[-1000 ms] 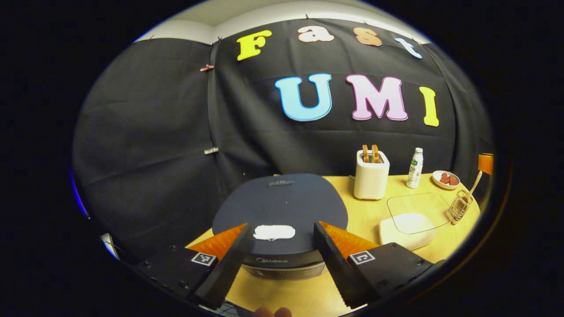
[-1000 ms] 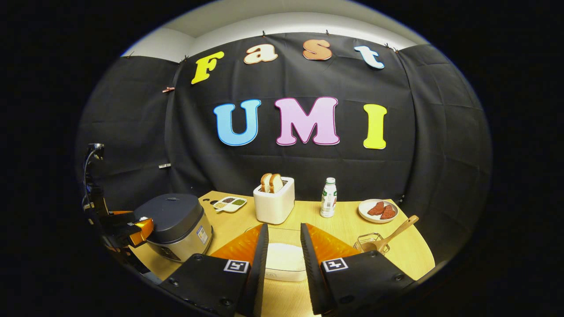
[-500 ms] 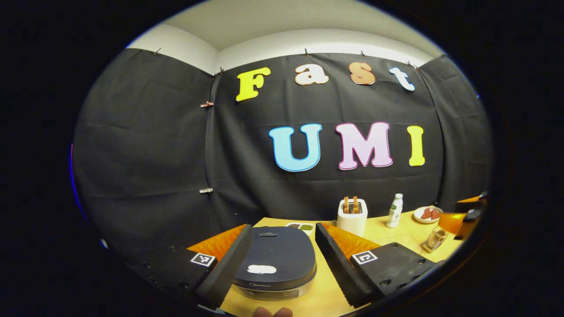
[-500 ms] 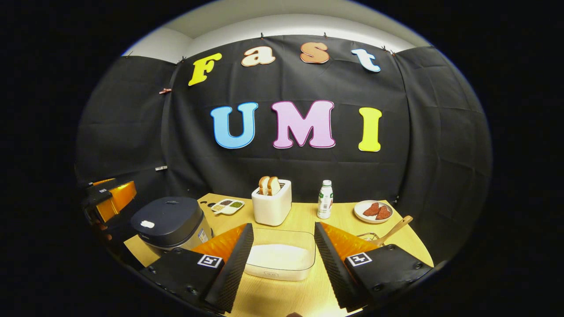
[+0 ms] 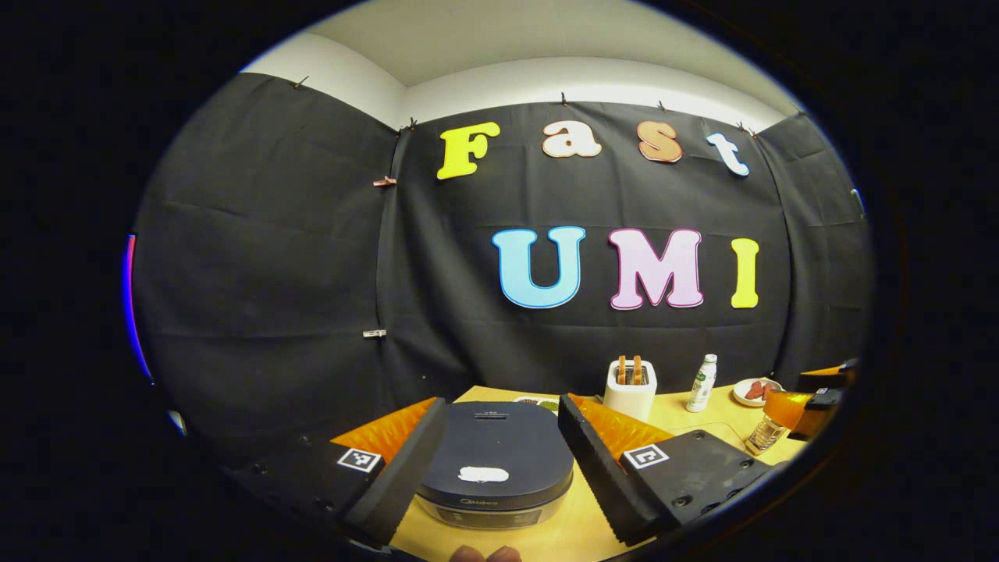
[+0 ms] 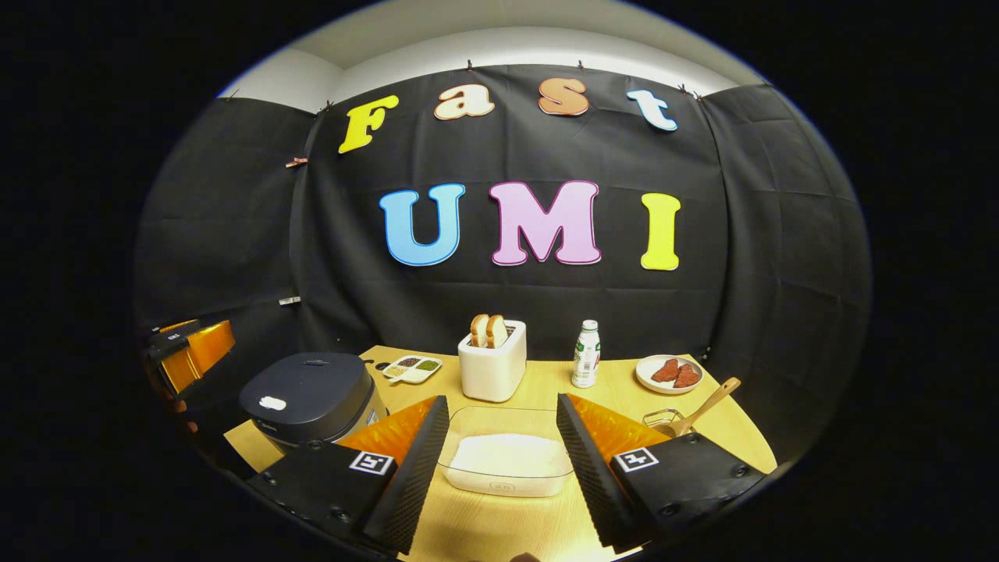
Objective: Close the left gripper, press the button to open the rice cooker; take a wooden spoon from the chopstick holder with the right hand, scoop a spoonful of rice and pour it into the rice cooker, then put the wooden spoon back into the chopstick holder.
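The dark-lidded rice cooker (image 5: pixel 493 467) sits shut on the wooden table, framed between the fingers of my left gripper (image 5: pixel 493 460), which is open and held above and short of it. In the right gripper view the cooker (image 6: pixel 309 396) stands at the left. My right gripper (image 6: pixel 499 457) is open over the near side of the clear container of white rice (image 6: pixel 507 462). The wooden spoon (image 6: pixel 698 412) leans in the wire chopstick holder (image 6: pixel 662 421) at the right. The left gripper (image 6: pixel 187 351) shows at the far left, the right gripper (image 5: pixel 812 398) at the far right.
A white toaster with two bread slices (image 6: pixel 492 365), a small bottle (image 6: pixel 585 364), a plate of red pieces (image 6: pixel 670 373) and a divided dish of grains (image 6: pixel 412 367) stand along the back of the table (image 6: pixel 538 515). Black cloth walls close in behind.
My left gripper has pulled back and risen from the cooker lid, which now looks smaller. My right gripper has opened wider and drawn back a little from the rice container.
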Motion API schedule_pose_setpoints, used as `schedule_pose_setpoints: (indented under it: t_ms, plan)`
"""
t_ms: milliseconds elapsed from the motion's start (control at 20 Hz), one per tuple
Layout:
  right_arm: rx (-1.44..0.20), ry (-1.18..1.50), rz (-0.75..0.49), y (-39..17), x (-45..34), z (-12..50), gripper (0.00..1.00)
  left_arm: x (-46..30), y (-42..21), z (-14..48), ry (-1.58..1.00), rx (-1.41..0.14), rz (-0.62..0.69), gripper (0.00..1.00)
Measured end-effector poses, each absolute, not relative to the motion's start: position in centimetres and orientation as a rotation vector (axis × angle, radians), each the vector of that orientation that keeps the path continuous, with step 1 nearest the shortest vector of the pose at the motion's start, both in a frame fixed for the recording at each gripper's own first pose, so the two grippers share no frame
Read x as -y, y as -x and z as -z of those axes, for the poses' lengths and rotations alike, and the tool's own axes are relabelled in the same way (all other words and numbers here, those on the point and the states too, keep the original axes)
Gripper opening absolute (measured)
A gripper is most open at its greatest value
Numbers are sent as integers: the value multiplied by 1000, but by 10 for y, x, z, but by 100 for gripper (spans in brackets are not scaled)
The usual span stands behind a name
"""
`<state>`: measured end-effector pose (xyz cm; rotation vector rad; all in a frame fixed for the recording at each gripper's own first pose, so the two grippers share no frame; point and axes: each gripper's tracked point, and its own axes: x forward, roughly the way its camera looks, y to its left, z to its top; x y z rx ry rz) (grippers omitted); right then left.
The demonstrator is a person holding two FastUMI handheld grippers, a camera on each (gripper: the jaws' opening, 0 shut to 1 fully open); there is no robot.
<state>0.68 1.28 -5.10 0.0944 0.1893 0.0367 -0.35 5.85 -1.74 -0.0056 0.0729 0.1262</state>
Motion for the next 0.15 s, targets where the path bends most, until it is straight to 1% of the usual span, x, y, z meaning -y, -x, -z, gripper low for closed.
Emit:
schedule_pose_setpoints:
  t_ms: [150]
  plan:
    - [-192,-97,-41,-10,-19,52,87,-62,5,19,0,-80,-134,97]
